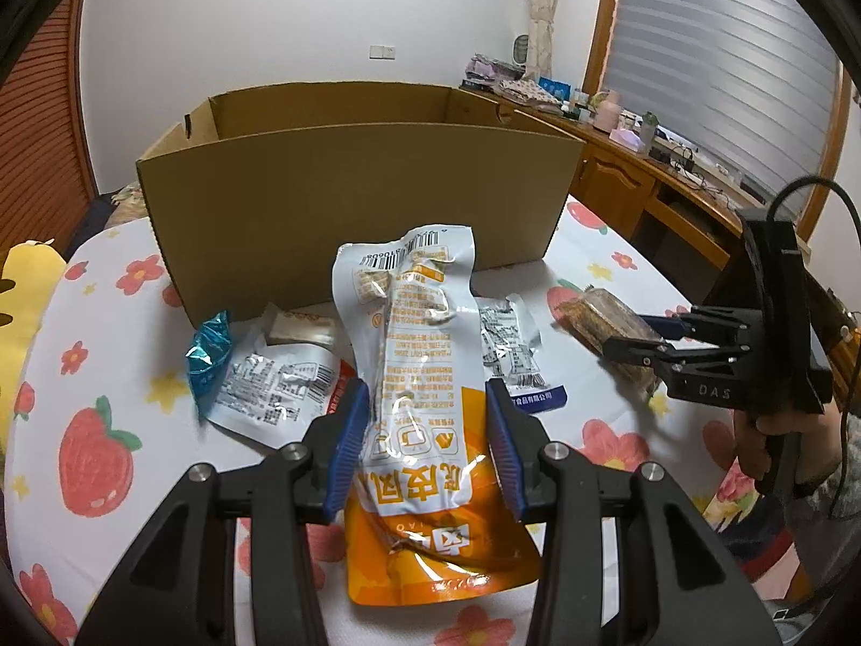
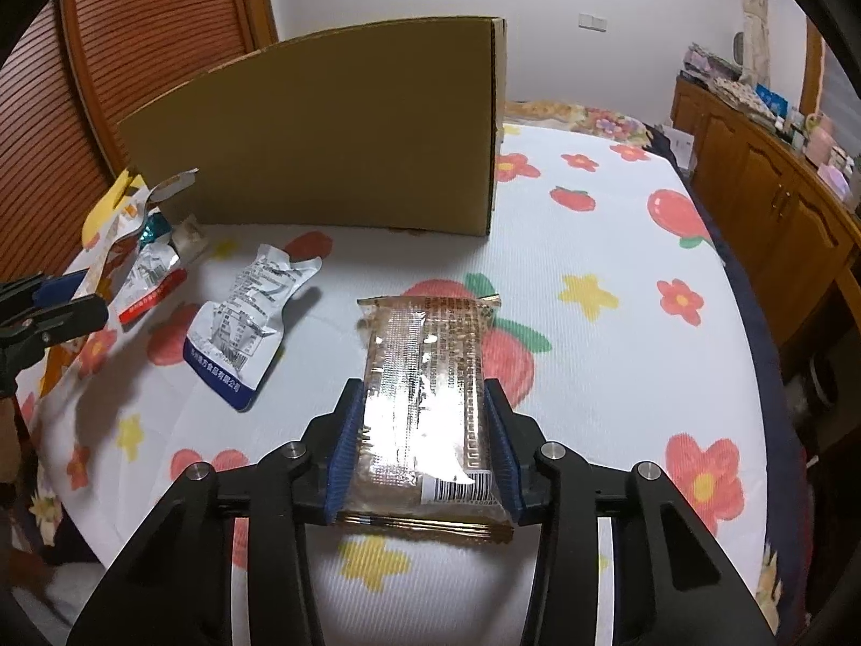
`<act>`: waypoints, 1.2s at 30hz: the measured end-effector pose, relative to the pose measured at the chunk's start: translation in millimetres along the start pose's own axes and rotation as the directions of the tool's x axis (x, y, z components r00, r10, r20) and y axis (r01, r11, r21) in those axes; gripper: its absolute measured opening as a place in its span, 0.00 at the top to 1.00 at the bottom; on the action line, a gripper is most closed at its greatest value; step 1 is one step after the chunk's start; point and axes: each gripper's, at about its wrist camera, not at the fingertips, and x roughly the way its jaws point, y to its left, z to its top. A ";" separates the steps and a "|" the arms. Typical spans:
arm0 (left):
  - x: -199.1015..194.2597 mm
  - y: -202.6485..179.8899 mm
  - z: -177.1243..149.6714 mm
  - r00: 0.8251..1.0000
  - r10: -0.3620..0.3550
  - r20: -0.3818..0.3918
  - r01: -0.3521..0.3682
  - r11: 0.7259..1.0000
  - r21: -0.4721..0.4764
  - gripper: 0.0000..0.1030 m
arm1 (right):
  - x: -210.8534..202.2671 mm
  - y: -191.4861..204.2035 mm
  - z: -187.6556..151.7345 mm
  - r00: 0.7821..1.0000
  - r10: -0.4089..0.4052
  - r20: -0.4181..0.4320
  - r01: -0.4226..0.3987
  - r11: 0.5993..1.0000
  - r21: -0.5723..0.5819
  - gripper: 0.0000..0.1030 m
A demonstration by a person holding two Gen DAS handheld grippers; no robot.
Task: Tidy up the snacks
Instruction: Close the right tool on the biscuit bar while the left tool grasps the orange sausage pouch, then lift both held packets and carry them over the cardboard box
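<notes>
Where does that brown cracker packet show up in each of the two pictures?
Left wrist view: the brown packet sits at right, clamped by the right gripper.
Right wrist view: bottom centre, between the blue pads.
Shared landmark: the cardboard box behind it.

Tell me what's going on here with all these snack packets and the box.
A person is sorting snacks on a flower-print bedspread, with a hand-held gripper in each hand. The left hand-held gripper is closed on an orange and white snack pouch; the right hand-held gripper is closed on a brown wrapped snack bar. An open cardboard box stands just beyond them. A few more packets, including a white and blue packet, still lie loose in front of the box.
</notes>
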 end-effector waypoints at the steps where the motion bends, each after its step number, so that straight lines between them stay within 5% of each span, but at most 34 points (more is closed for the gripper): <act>1: -1.0 0.7 0.0 1.000 -0.001 0.004 0.001 1.000 -0.004 0.59 | -1.3 0.0 -1.0 1.000 0.002 0.004 -0.002 1.000 0.003 0.59; 21: -40.0 5.0 23.2 0.991 -0.002 0.137 0.005 1.000 -0.021 0.59 | -42.5 9.3 12.0 0.992 0.034 0.121 -0.032 0.999 -0.013 0.59; 36: -64.9 23.7 68.0 0.972 0.057 0.229 -0.060 0.998 0.005 0.59 | -84.4 26.6 58.2 0.967 0.049 0.249 -0.030 0.996 -0.080 0.59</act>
